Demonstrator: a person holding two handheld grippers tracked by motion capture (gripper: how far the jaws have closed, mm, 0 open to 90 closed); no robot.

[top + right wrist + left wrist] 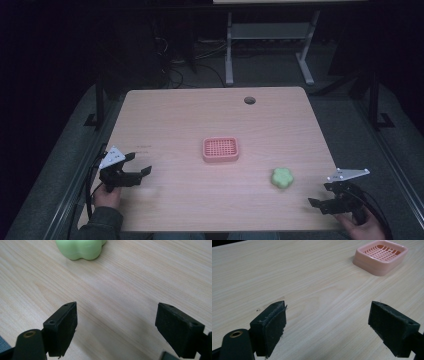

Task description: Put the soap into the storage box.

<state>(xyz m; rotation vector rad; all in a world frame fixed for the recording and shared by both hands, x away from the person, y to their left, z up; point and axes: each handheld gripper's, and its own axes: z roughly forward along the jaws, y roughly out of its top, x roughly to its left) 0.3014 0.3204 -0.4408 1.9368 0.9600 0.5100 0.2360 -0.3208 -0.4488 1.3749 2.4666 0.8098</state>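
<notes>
Nothing looks done yet, as I judge it. My right gripper [325, 197] sits at the lower right of the high view, jaws spread wide and empty, near the green flower-shaped soap [282, 177] just up-left of it. The pink soap dish [220, 149] waits mid-frame, bare. My left gripper [137, 165], lower left, also gapes empty. Grasping and placing the soap remain.
</notes>
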